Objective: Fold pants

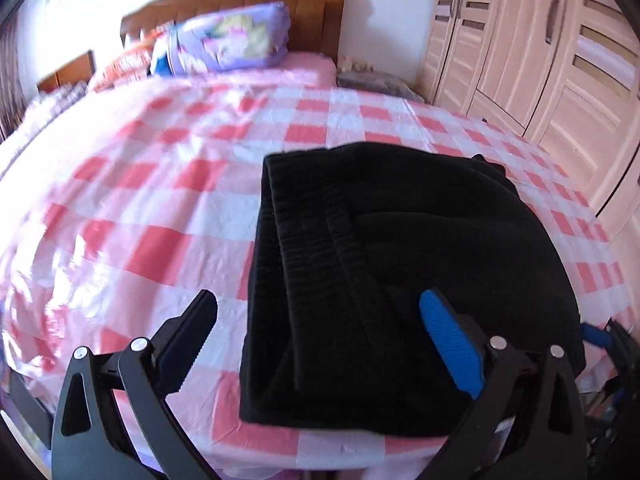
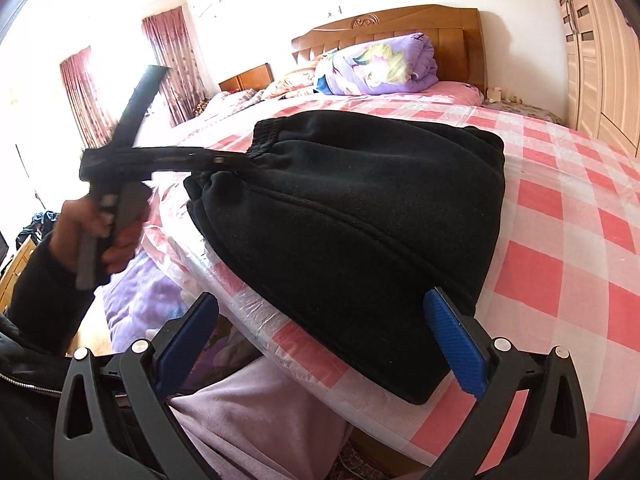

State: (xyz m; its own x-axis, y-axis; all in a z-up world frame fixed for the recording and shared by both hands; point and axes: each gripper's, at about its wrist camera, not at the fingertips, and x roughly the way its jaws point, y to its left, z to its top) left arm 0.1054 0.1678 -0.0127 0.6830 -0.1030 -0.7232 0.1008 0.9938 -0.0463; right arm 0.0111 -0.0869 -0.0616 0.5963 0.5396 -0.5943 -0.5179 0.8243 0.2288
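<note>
Black pants [image 1: 400, 280]: folded bundle laid at the bed's [image 1: 160, 200] near edge. Judged soft, thick, limp; best taken at a folded edge. Left hand-held gripper [image 1: 320, 320] and right hand-held gripper [image 2: 320, 320]: spread wide, nothing held.

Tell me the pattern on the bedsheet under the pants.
Pink, red and white checks on the bedsheet, clearest in the left wrist view.

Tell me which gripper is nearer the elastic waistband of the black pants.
Left. The left gripper hangs open right at the waistband end of the pants. The right gripper stands open at the opposite folded end, by the bed edge.
</note>
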